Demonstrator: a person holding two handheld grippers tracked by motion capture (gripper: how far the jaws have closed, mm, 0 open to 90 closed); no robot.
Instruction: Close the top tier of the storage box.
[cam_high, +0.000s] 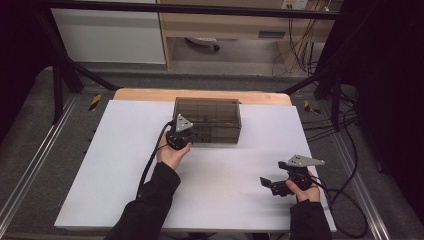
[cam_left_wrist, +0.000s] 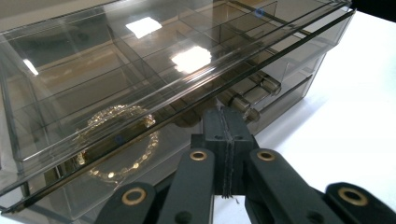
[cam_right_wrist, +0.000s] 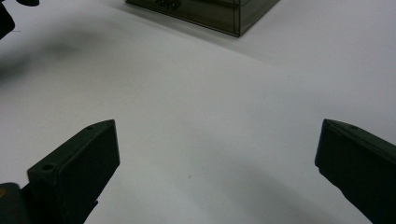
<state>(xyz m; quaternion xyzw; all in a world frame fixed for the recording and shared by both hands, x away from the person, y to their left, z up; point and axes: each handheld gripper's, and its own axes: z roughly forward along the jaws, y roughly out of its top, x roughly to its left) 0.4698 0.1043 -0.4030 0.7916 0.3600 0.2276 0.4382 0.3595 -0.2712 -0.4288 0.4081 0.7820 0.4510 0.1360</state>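
Person's forearms, high view: both in long black sleeves (cam_high: 150, 200) reaching to the wrists. Left tongs (cam_high: 179, 136) — black body topped by a grey three-cornered plate (cam_high: 183, 123), with a black cable (cam_high: 152, 157) trailing back along the forearm. Right tongs (cam_high: 272, 184) — black, likewise capped by a grey three-cornered plate (cam_high: 301, 160) bearing small dark holes; its black cable (cam_high: 345, 205) loops off to the side. In the left gripper view the matte black jaws are flat linked bars joined by brass-coloured ringed pivots (cam_left_wrist: 199, 155), with a frayed dark seam between the pads. In the right gripper view each jaw is a blocky black wedge with small round recesses (cam_right_wrist: 47, 166) on its upper face.
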